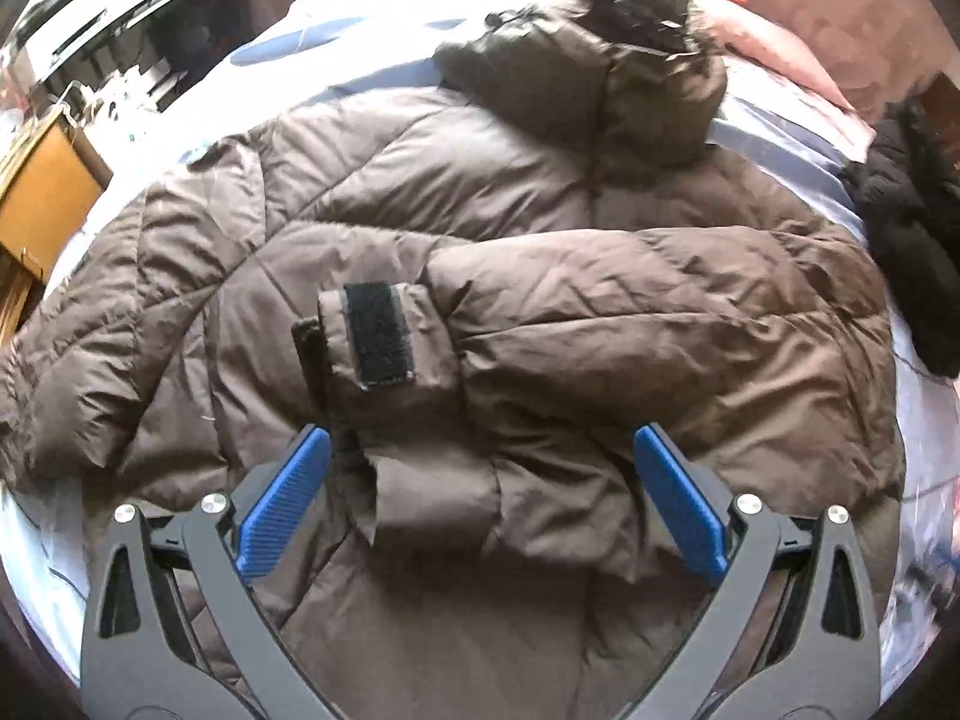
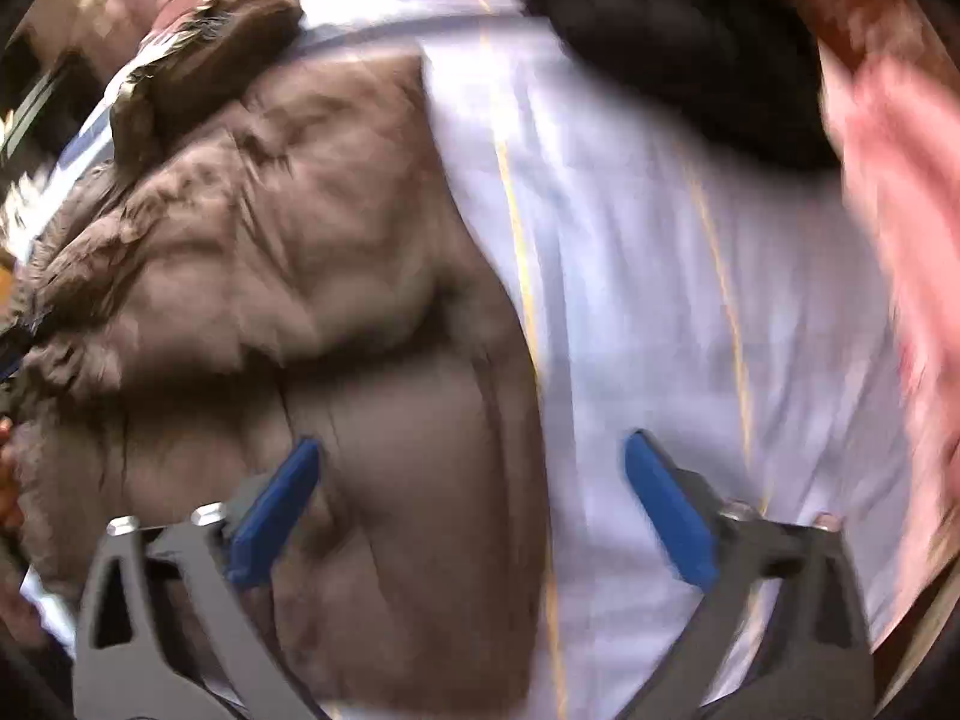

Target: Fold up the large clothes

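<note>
No brand, label or readable writing shows on anything in either view.

Taking the brown puffer jacket [image 1: 480, 210] as the landmark: it lies spread on a pale blue bed sheet [image 1: 336, 60], hood [image 1: 606, 66] at the far end, one sleeve folded across the body so that its cuff, with a black hook-and-loop strip [image 1: 378, 333], sits near the middle. Left of the jacket, past the bed's edge, stands a wooden piece of furniture [image 1: 42, 192], cut off by the lens rim, with clutter behind it too blurred to name. Beyond the hood lies pink bedding [image 1: 798, 12], with an orange-red patch that cannot be identified. Right of the jacket a black garment [image 1: 912, 228] rests on the sheet, partly out of frame.

The left gripper [image 1: 480, 492] hangs over the jacket's lower half, blue pads wide apart, clamping nothing.

The right wrist view is smeared by motion. The right gripper [image 2: 471, 504] straddles the jacket's right edge, jaws spread wide and empty, one pad over brown fabric, the other over the striped sheet.
</note>
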`<move>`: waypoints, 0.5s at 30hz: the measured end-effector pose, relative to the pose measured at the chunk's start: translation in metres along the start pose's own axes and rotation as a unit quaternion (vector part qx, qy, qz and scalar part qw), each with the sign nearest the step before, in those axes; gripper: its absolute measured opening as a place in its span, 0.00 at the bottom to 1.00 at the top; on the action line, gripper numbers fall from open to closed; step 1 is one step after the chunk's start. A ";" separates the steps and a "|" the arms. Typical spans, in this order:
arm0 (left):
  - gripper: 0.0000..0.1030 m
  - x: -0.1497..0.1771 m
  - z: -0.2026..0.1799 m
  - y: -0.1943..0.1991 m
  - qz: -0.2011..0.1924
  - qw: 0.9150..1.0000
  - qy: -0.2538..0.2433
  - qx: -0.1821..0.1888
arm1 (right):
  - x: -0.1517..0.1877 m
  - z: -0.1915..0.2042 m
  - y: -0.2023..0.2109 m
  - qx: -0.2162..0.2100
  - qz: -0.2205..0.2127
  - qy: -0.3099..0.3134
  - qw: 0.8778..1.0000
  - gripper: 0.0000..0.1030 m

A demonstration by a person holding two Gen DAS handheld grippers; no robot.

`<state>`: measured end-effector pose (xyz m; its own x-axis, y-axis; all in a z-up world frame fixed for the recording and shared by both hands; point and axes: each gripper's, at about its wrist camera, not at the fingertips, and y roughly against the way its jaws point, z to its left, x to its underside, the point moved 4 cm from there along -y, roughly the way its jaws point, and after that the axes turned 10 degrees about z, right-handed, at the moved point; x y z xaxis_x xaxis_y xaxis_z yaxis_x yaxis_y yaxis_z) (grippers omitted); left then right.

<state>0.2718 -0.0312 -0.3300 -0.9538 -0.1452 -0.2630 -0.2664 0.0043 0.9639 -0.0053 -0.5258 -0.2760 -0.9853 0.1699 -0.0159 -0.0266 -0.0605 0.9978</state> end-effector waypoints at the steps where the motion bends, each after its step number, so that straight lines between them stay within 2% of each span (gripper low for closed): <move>1: 0.98 0.003 -0.001 0.004 -0.001 1.000 -0.004 -0.001 | 0.020 -0.010 -0.014 -0.040 0.039 -0.019 0.998 0.99; 3: 0.98 0.012 -0.003 0.011 -0.002 1.000 -0.009 -0.003 | 0.052 -0.016 -0.043 -0.116 0.089 -0.058 0.988 0.99; 5: 0.98 0.024 -0.002 0.017 0.001 1.000 -0.016 0.003 | 0.073 -0.009 -0.080 -0.139 0.142 -0.075 0.977 0.99; 6: 0.98 0.029 -0.002 0.020 0.003 1.000 -0.020 0.005 | 0.080 -0.003 -0.086 -0.146 0.138 -0.076 0.977 0.88; 7: 0.98 0.036 -0.004 0.026 0.005 1.000 -0.027 0.005 | 0.088 0.002 -0.083 -0.147 0.111 -0.088 0.979 0.63; 8: 0.98 0.042 -0.001 0.031 0.005 0.999 -0.034 0.004 | 0.095 0.008 -0.074 -0.169 0.090 -0.097 0.977 0.41; 9: 0.98 0.049 0.002 0.038 0.002 0.999 -0.040 0.000 | 0.101 0.016 -0.066 -0.205 0.088 -0.103 0.969 0.25; 10: 0.98 0.053 0.004 0.045 -0.003 0.999 -0.046 -0.008 | 0.106 0.022 -0.055 -0.204 0.081 -0.109 0.969 0.21; 12: 0.98 0.057 0.017 0.055 -0.012 0.998 -0.047 -0.030 | 0.113 0.041 -0.028 -0.181 0.066 -0.087 0.977 0.18; 15: 0.98 0.059 0.040 0.064 -0.013 0.998 -0.038 -0.038 | 0.125 0.048 -0.001 -0.194 0.064 -0.087 0.975 0.18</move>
<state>0.1926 0.0001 -0.2858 -0.9550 -0.0695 -0.2883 -0.2834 -0.0733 0.9562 -0.1208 -0.4574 -0.2758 -0.9423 0.2988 0.1510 -0.0011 -0.4538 0.8911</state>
